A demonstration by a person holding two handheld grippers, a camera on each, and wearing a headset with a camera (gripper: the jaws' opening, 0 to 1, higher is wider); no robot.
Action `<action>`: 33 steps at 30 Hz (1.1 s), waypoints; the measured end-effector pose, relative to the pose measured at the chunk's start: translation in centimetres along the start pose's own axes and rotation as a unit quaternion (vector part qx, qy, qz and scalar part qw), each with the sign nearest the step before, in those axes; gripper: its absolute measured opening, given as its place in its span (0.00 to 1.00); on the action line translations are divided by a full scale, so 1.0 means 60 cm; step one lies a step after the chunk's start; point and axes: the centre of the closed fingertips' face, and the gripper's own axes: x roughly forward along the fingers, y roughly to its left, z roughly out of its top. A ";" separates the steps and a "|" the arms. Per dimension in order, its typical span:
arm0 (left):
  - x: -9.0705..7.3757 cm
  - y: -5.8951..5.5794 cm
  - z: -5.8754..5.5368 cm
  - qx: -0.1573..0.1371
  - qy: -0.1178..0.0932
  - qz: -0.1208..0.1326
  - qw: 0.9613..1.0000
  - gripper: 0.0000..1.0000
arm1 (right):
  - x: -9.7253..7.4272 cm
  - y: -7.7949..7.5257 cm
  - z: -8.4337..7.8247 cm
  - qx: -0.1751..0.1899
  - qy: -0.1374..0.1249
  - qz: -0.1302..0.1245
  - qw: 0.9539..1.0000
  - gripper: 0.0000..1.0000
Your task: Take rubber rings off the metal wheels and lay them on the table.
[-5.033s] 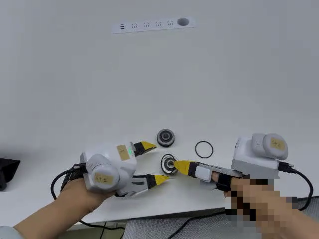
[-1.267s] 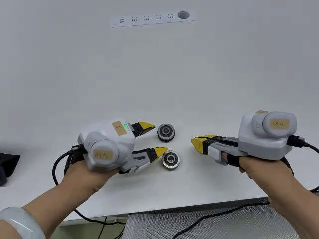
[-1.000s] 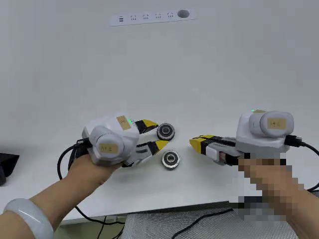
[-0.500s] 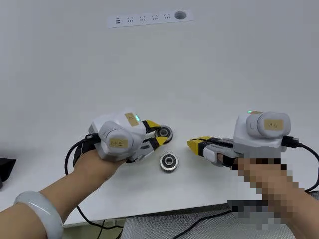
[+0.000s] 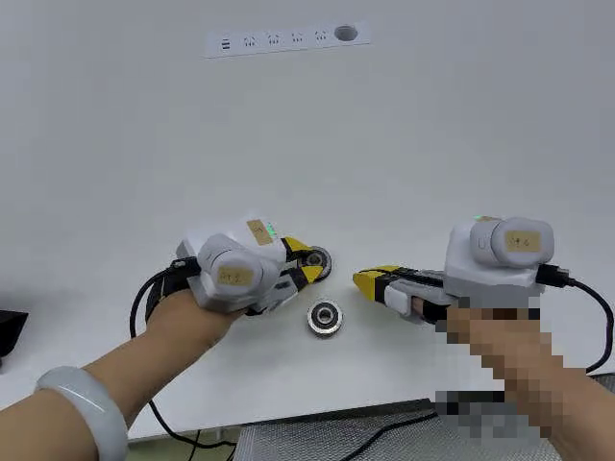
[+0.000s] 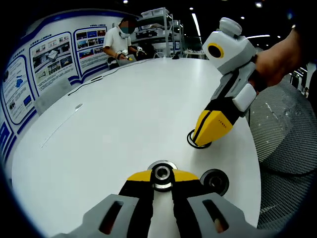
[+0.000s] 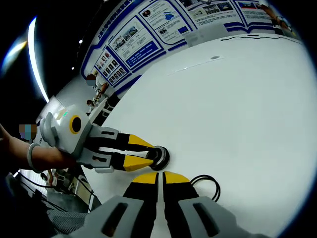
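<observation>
Just beyond the near wheel (image 5: 326, 318), on the white table (image 5: 413, 173), the left gripper (image 5: 305, 260) is clamping the far wheel (image 5: 320, 259). Its yellow tips are pressing on either side of the rim, as its own view and the right gripper view show. To the right of the near wheel, the right gripper (image 5: 368, 279) is pointing in with its jaws together and gripping nothing. In the left gripper view its tips are sitting right over a loose ring (image 6: 193, 144) that is lying flat on the table, further right of the near wheel. A power strip (image 5: 283, 39) is lying well beyond the near wheel, at the far side of the table.

The far wheel is showing a dark rim, which I am taking for its rubber ring. Whether the near wheel is wearing one too is hard to tell.

The wheels are looking like small, stiff metal parts. They are likely dense for their size and smooth enough to slide or roll unless pinned. The rubber is probably soft, stretchy and grippy, and seated snugly in a groove. The better hold is likely across the wheel's metal faces or hub with the left gripper, leaving the rim bare. The right gripper's thin tips could then be hooking the band's edge and peeling it sideways. Once free, a ring should be limp and very light.
</observation>
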 end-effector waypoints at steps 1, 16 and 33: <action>0.000 0.000 0.000 0.000 0.000 0.000 1.000 0.14 | 0.001 0.000 0.001 0.004 -0.001 0.001 1.000 0.05; 0.000 0.000 -0.001 -0.004 -0.002 -0.001 1.000 0.14 | 0.034 -0.004 0.012 0.078 -0.009 0.018 0.997 0.10; 0.001 0.001 -0.001 -0.006 -0.005 0.000 1.000 0.14 | 0.069 -0.010 0.008 0.107 0.005 0.026 0.994 0.14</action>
